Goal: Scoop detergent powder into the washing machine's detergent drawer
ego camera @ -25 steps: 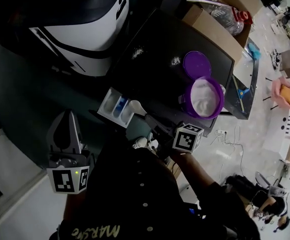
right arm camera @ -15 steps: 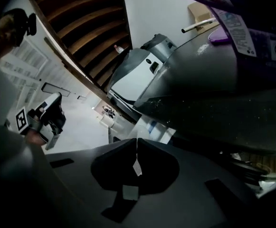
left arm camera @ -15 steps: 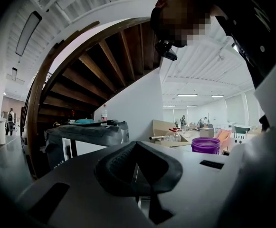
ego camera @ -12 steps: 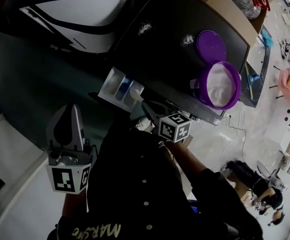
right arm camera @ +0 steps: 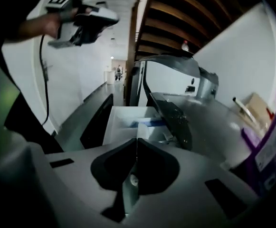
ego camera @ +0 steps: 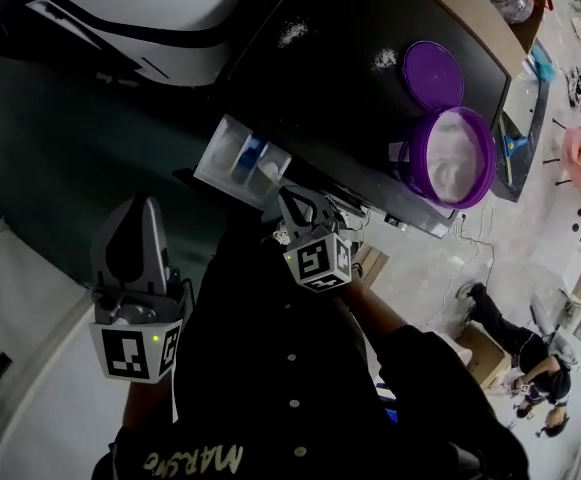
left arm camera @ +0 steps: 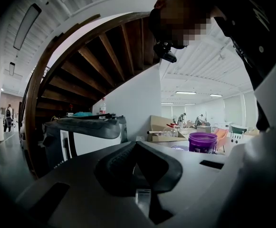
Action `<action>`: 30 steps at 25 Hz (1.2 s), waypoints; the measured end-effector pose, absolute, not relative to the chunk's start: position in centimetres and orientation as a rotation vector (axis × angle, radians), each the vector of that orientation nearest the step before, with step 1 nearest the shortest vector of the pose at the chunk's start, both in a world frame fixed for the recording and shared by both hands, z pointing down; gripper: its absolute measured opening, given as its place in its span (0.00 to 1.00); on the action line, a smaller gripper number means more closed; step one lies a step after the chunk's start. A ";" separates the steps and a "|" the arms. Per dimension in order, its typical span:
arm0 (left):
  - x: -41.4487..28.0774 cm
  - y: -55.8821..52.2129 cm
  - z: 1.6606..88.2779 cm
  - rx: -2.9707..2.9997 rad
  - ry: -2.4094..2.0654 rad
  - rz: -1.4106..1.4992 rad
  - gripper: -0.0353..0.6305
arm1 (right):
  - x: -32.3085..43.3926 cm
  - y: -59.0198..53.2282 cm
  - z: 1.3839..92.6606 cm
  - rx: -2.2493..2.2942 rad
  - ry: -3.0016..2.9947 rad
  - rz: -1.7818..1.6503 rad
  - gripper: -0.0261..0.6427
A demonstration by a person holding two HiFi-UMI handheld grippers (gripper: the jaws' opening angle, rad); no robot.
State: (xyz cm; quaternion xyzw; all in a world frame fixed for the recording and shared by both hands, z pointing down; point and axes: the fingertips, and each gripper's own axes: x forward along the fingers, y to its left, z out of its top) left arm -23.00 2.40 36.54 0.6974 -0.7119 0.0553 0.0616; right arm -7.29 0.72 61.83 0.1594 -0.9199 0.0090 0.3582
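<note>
The drawer [ego camera: 238,158] stands open at the washer's front, white with a blue insert. The right claw [ego camera: 288,198] sits just beside its near end, pinching a thin handle, seemingly the scoop [right arm camera: 128,191]; its bowl is hard to make out. Beyond the drawer, the tub [ego camera: 453,158] of powder and its lid [ego camera: 434,73] rest on the washer top [ego camera: 340,98]. The left claw [ego camera: 135,223], well clear of the drawer, is pressed together on nothing. The risk is that a tilt short of a compartment would drop powder onto the floor
</note>
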 end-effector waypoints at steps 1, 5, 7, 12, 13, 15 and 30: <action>-22.9 2.4 36.7 2.108 -2.150 0.169 0.06 | -7.2 0.9 62.1 0.390 -2.346 -0.102 0.09; -22.7 2.6 37.0 2.104 -2.140 0.171 0.06 | -7.1 1.5 62.5 0.316 -2.214 -0.513 0.09; -22.7 2.6 37.2 2.103 -2.137 0.172 0.06 | -7.0 1.6 62.8 0.286 -2.144 -0.671 0.09; -22.5 2.8 37.4 2.103 -2.133 0.172 0.06 | -6.8 1.5 63.0 0.277 -2.104 -0.760 0.09; -22.5 2.8 37.3 2.104 -2.133 0.172 0.06 | -6.9 1.5 63.0 0.276 -2.110 -0.752 0.09; -22.5 2.8 37.3 2.102 -2.135 0.172 0.06 | -6.9 1.5 62.9 0.280 -2.130 -0.717 0.09; -22.2 1.7 33.3 2.158 -2.206 0.122 0.06 | -5.4 -0.7 60.1 0.510 -2.435 1.272 0.09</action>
